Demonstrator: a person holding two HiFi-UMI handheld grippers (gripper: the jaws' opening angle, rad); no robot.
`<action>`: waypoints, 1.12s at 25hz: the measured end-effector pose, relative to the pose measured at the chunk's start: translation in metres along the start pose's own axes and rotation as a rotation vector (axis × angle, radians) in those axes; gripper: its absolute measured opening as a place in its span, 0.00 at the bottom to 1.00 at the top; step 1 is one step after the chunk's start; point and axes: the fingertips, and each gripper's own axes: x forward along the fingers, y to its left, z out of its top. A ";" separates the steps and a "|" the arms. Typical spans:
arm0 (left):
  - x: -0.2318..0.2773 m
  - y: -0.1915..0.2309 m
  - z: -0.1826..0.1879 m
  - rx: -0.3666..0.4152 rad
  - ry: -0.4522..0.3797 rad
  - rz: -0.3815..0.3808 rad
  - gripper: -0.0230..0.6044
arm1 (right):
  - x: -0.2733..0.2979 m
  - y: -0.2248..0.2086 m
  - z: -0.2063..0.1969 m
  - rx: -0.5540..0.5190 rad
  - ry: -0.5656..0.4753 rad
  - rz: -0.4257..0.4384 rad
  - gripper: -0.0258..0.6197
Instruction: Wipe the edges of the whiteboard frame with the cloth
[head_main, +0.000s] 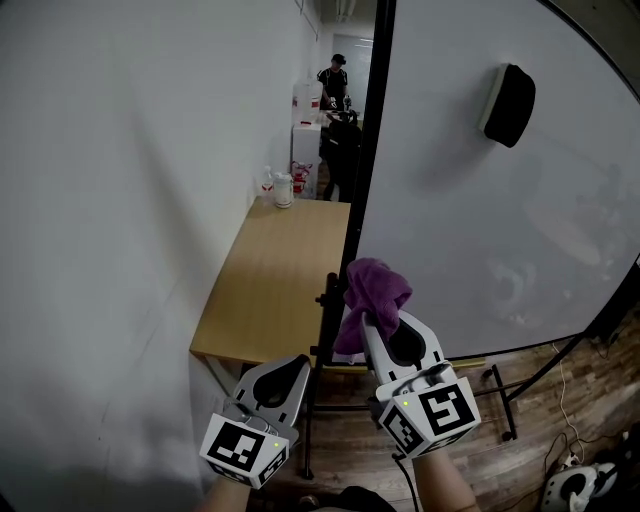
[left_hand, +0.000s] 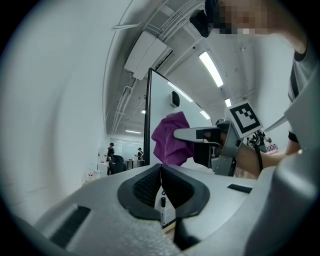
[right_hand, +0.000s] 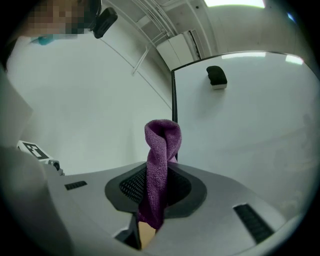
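A purple cloth (head_main: 372, 292) is bunched in my right gripper (head_main: 372, 322), which is shut on it; the same cloth (right_hand: 160, 165) stands up between the jaws in the right gripper view. The cloth sits right beside the black left edge (head_main: 362, 170) of the whiteboard (head_main: 500, 200), low on the frame. My left gripper (head_main: 297, 367) hangs lower and to the left, shut with nothing in it. In the left gripper view the cloth (left_hand: 170, 140) and the right gripper (left_hand: 182, 135) show beside the frame's edge (left_hand: 148, 120).
A black eraser (head_main: 509, 104) clings to the board's upper part. A wooden table (head_main: 270, 290) stands between the white wall and the board's stand (head_main: 322, 340), with bottles (head_main: 283, 189) at its far end. People stand in the far room (head_main: 333, 85). Cables lie on the floor at right (head_main: 575, 470).
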 end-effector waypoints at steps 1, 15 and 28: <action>0.001 0.002 0.001 -0.004 -0.004 0.003 0.07 | 0.002 0.000 0.003 -0.003 -0.003 -0.001 0.15; 0.033 0.011 0.012 0.002 -0.023 0.070 0.07 | 0.033 -0.024 0.031 -0.020 -0.052 0.044 0.15; 0.046 0.012 0.013 -0.099 0.067 -0.101 0.07 | 0.049 -0.038 0.065 -0.058 -0.107 -0.034 0.15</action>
